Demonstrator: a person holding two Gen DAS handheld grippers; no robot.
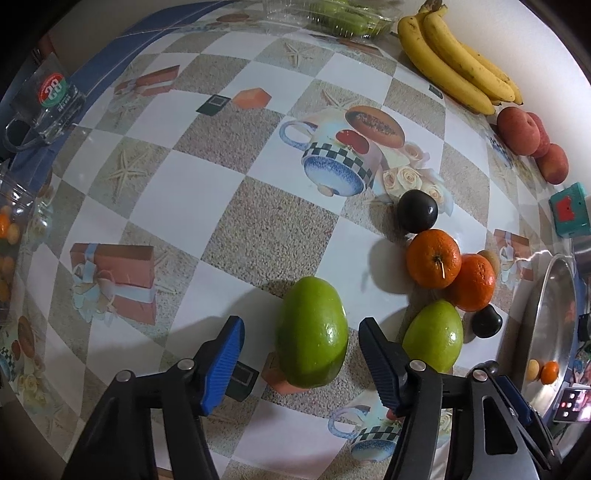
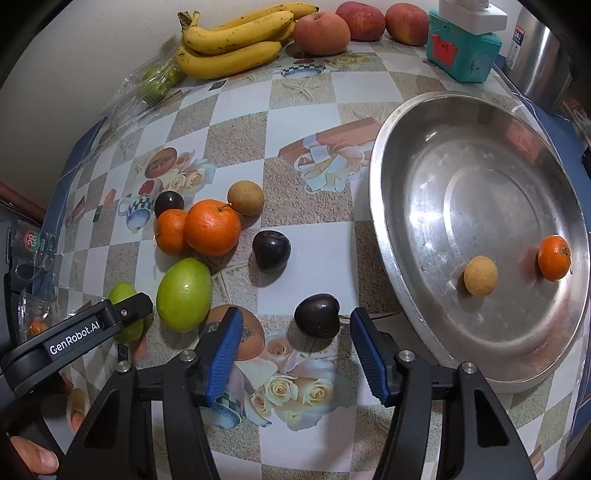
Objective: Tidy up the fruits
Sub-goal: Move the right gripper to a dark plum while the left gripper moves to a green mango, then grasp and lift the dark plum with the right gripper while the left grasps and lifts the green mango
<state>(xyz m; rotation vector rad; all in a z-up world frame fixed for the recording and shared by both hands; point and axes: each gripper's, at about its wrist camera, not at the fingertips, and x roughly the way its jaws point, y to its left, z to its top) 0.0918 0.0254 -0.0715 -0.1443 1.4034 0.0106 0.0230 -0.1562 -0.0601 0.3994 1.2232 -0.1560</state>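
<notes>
Left gripper (image 1: 301,363) straddles a green fruit (image 1: 312,332) on the surface (image 1: 207,192), jaws apart, pads seemingly not touching. Right gripper (image 2: 295,354) open around a dark plum (image 2: 317,318) beside the metal tray (image 2: 391,229) at the surface's right edge.

Before you, a dull scuffed metal tray (image 2: 413,236), glossy smooth green fruit (image 1: 313,332), dimpled matt oranges (image 2: 212,228), shiny dark plums (image 2: 317,316), ribbed blue fingers (image 1: 225,369), clear crinkled plastic box (image 1: 332,14), slick printed counter (image 1: 258,229) covering.
</notes>
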